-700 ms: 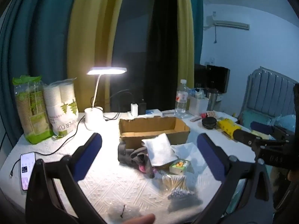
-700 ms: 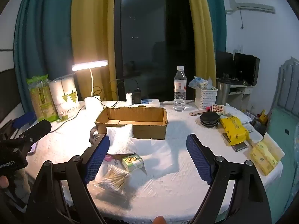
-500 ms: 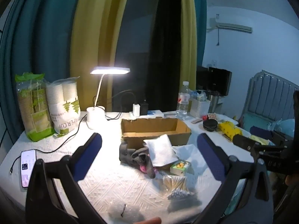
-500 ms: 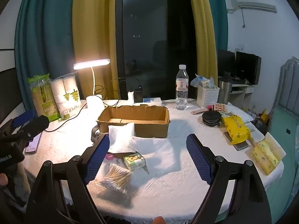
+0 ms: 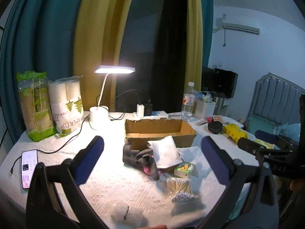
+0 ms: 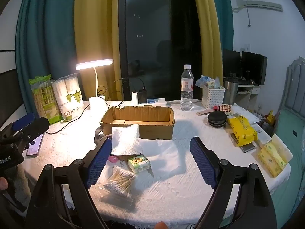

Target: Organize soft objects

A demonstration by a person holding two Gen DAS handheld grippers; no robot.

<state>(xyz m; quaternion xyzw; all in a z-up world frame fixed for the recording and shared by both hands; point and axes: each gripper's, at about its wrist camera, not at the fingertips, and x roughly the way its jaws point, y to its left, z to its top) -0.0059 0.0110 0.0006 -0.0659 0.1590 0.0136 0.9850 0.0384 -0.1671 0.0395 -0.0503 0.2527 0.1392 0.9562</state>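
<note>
An open cardboard box (image 5: 159, 133) (image 6: 138, 121) stands mid-table. In front of it lie a dark grey sock with pink trim (image 5: 140, 159), a white textured cloth pad (image 5: 165, 151) (image 6: 124, 141), a flat white tissue (image 6: 162, 150), a small green tissue pack (image 5: 184, 169) (image 6: 139, 164) and a bag of cotton swabs (image 5: 180, 188) (image 6: 118, 180). My left gripper (image 5: 152, 162) is open and empty, above the near table edge. My right gripper (image 6: 150, 160) is open and empty, also short of the pile.
A lit desk lamp (image 5: 103, 103), paper cup sleeves (image 5: 66, 105), a phone on a cable (image 5: 28, 168), a water bottle (image 6: 186, 91), a white basket (image 6: 212, 96), a black round case (image 6: 217, 119) and yellow packs (image 6: 243, 130) ring the table.
Both grippers have pulled back and risen slightly, so the table objects look a little farther and lower. Nothing was grasped or moved.
</note>
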